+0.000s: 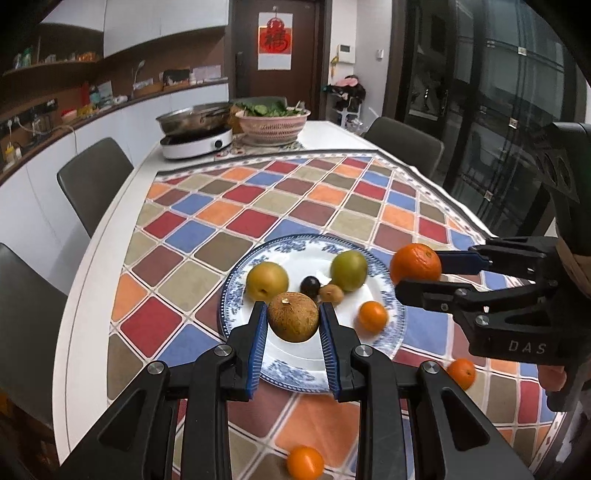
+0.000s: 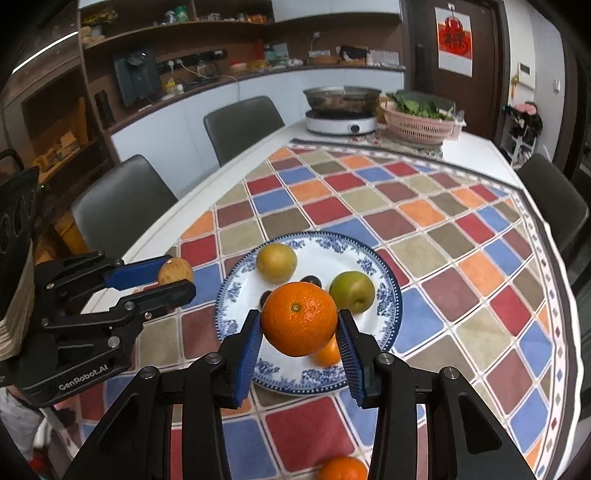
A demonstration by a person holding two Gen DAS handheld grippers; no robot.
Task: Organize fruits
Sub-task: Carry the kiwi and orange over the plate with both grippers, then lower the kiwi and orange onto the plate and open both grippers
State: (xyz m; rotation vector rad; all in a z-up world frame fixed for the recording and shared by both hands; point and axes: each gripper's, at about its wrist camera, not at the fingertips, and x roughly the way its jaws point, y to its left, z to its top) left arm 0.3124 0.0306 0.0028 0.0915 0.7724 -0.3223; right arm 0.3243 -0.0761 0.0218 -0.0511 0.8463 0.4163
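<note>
Blue-patterned white plate [image 1: 395, 314], multicoloured checked tablecloth [image 1: 258, 206]

A long white table [image 1: 110, 236] fills the room, spread with a checked cloth [image 1: 295, 206] of red, blue, orange and olive squares. Grey chairs [image 1: 92, 181] stand along its sides. Behind runs a white counter under brown wooden shelves [image 2: 207, 33] crowded with small items. A dark door [image 1: 275, 48] carries a red hanging; dark glass panels [image 1: 491, 110] close the right side.

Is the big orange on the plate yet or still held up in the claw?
Held, not on it. The large round orange sits clamped between the right claw pads, above the blue-patterned white plate.
</note>
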